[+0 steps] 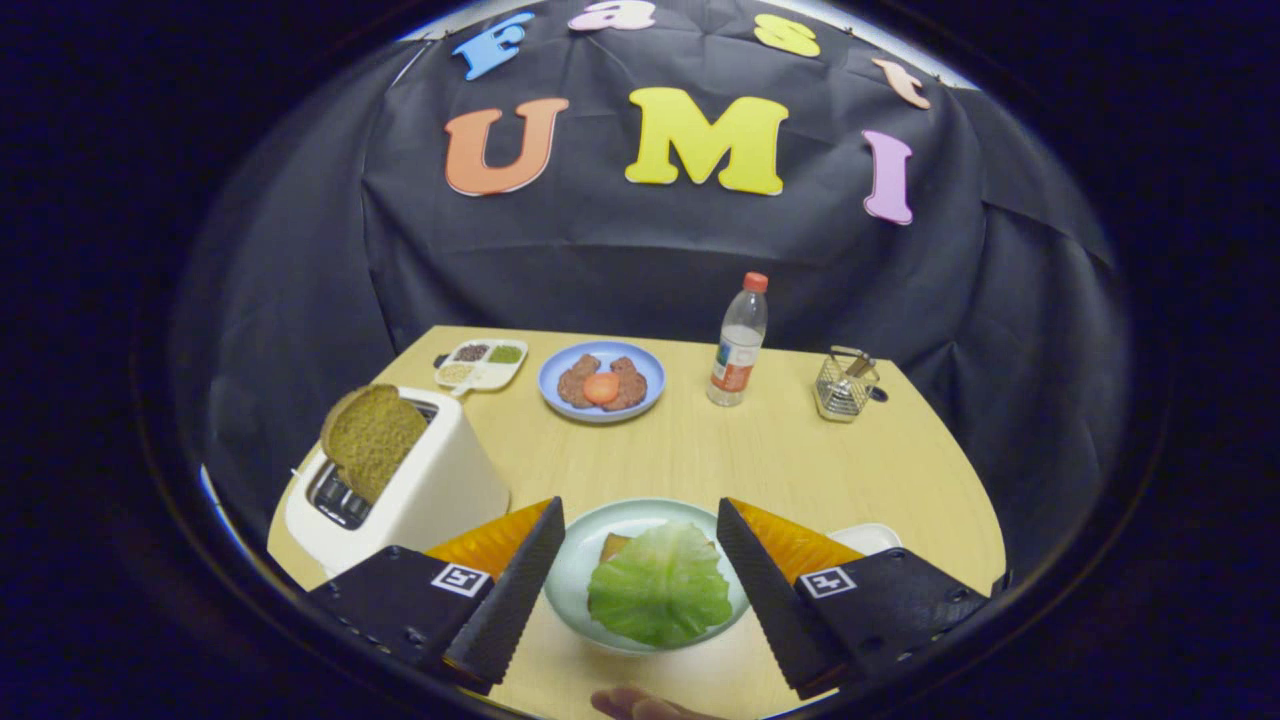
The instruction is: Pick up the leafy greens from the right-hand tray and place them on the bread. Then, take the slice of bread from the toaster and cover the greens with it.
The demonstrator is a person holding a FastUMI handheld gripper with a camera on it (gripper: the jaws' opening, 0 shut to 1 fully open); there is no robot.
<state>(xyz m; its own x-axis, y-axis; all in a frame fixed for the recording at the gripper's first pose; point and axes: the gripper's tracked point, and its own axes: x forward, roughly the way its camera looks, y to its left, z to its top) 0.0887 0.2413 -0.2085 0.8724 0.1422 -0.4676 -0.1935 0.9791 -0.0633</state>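
Observation:
A green leaf [660, 585] lies on a slice of bread [612, 545] on a pale green plate [590, 550]; only a corner of that bread shows past the leaf. The plate sits between my two fingers. My gripper [640, 515] is open above it, holding nothing. A brown bread slice [372, 438] stands up out of a white toaster [420, 490] just beyond my left finger. Behind my right finger, the edge of a white tray [868, 537] peeks out.
At the table's far side stand a blue plate [555, 385] with patties and an orange slice, a small divided dish [482, 364], a water bottle [740, 342] and a wire basket [845, 385]. A fingertip [640, 705] shows at the near edge.

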